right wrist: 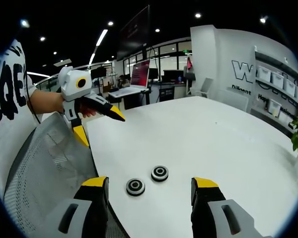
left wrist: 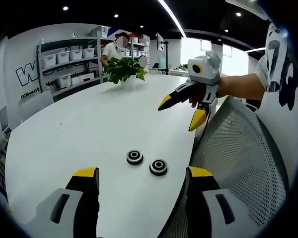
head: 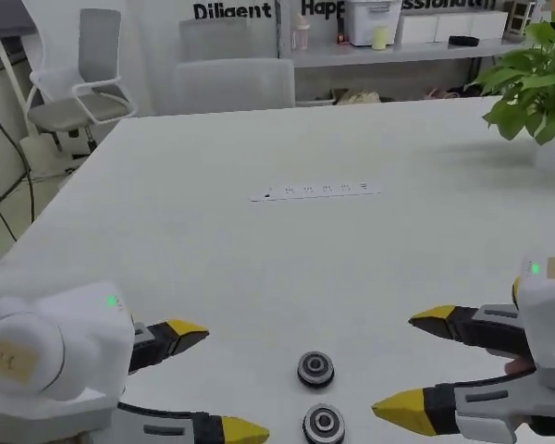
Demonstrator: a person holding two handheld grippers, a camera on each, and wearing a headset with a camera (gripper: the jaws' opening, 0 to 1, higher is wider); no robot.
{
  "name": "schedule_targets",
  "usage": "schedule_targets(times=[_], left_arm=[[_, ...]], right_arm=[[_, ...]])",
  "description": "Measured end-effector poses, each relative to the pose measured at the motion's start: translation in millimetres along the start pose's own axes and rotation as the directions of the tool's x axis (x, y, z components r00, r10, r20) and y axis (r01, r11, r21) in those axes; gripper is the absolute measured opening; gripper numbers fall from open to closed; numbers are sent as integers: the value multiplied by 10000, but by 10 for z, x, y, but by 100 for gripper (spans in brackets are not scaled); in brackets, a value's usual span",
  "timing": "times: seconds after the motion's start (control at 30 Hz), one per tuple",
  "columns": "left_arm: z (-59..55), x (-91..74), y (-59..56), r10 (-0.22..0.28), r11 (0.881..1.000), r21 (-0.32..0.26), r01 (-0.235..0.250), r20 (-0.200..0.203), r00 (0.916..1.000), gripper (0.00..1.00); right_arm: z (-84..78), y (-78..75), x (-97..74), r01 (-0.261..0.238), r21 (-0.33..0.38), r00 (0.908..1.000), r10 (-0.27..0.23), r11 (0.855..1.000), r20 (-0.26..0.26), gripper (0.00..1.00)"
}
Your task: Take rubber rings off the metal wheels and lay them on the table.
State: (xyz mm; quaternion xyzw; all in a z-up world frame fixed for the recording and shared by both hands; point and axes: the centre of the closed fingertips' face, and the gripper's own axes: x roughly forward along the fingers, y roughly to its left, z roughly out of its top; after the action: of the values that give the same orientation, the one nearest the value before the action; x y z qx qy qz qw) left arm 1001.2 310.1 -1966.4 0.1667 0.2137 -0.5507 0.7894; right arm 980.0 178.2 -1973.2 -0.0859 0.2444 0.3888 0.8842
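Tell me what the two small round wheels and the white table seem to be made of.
Farther small round wheel and nearer small round wheel: matt black outer ring, likely rubber, around a shiny silver hub, likely metal. White table: smooth, faintly glossy top, perhaps laminate; uncertain.

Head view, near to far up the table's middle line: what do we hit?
nearer metal wheel → farther metal wheel → power strip → chair back at the table's far edge → shelf behind it
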Motion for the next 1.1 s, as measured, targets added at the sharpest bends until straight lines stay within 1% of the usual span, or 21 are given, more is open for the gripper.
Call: schedule_targets(times=[0.27,0.77,1.0,1.1], left_arm=[[-22,32,29,-89,9999,-52,88,-44,10000,67],[-26,79,44,-199,9998,-40,199,-117,9997,66],[-63,109,45,-309,9994,-170,306,-164,9994,65],[-80,133,49,-374,9990,-236,371,-139,9992,64]], right_arm=[[-79,4,62,-271,-184,9995,268,9995,-190,66],[-123,27,134,-658,-461,9974,643,9968,-324,66],[-142,15,187,-808,-514,9961,788,9954,-390,66],[-129,29,217,-909,-591,9955,890,9941,-335,66]])
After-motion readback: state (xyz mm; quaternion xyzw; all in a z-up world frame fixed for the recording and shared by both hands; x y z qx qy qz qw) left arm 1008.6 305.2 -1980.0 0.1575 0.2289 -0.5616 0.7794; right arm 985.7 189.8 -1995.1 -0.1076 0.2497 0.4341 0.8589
